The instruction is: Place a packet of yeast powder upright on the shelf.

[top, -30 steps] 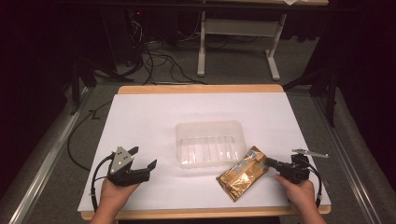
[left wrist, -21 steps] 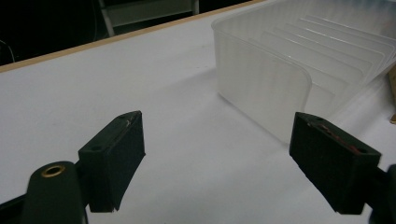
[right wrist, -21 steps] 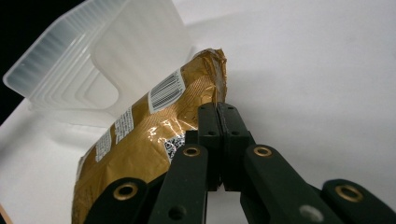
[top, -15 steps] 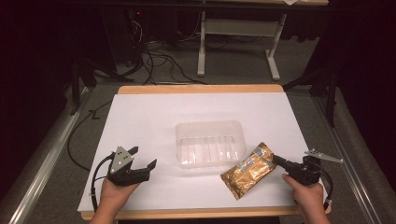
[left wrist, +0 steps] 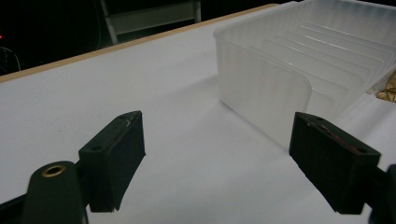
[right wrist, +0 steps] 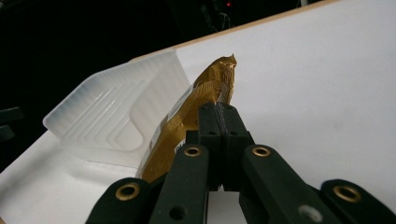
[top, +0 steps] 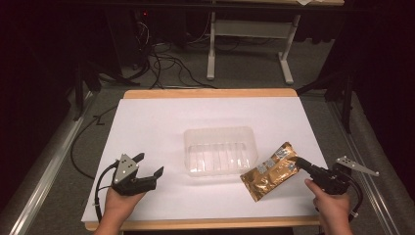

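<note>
High view: one gold pouch (top: 270,170) pinched by right gripper (top: 299,162); left gripper (top: 149,165) fingers spread; one clear tray (top: 220,150).

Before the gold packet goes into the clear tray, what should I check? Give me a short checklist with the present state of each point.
1. Right tool shut on the gold packet: ok, jaws pinch its edge.
2. Clear tray empty inside: ok.
3. Tray upright, open side up: ok.
4. Left tool clear of the tray: ok, open and apart from it on the white table top.
5. Packet lifted off the table: cannot tell.
6. Grip firm enough to carry it: cannot tell.
</note>
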A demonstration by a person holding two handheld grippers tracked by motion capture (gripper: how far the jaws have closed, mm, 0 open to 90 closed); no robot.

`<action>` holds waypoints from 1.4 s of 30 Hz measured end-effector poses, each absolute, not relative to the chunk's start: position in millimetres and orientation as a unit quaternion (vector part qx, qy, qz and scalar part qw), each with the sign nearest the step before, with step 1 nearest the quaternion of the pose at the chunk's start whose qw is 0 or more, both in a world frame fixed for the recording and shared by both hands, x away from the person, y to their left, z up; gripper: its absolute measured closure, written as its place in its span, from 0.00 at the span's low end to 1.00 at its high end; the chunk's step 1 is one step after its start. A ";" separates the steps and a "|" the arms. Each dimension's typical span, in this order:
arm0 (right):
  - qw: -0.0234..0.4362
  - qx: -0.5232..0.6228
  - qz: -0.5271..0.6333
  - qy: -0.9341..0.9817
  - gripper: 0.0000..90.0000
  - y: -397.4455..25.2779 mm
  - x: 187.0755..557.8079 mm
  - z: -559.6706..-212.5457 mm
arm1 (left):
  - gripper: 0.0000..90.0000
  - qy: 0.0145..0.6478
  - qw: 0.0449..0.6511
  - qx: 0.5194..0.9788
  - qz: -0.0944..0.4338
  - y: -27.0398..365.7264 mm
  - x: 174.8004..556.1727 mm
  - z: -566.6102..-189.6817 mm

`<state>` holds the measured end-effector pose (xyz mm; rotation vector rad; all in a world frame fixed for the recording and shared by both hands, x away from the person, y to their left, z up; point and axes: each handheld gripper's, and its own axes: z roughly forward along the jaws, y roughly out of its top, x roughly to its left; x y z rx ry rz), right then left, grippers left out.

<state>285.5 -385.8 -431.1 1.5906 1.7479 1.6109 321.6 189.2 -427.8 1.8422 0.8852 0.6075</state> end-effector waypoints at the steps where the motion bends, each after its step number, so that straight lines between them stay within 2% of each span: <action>1: 0.147 0.548 0.558 0.606 1.00 -385.2 284.0 -428.6 | 0.21 0.364 0.485 0.756 0.249 189.5 321.5 -427.6; 16: 0.192 0.498 0.609 0.587 1.00 -381.9 271.9 -395.4 | 0.21 0.373 0.483 0.747 0.263 203.0 313.3 -426.3; 29: 0.253 0.458 0.613 0.592 1.00 -372.4 281.7 -380.2 | 0.21 0.389 0.472 0.740 0.281 218.8 298.5 -427.1; 42: 0.276 0.425 0.622 0.597 1.00 -363.0 294.3 -373.0 | 0.21 0.410 0.467 0.725 0.298 236.4 283.2 -426.8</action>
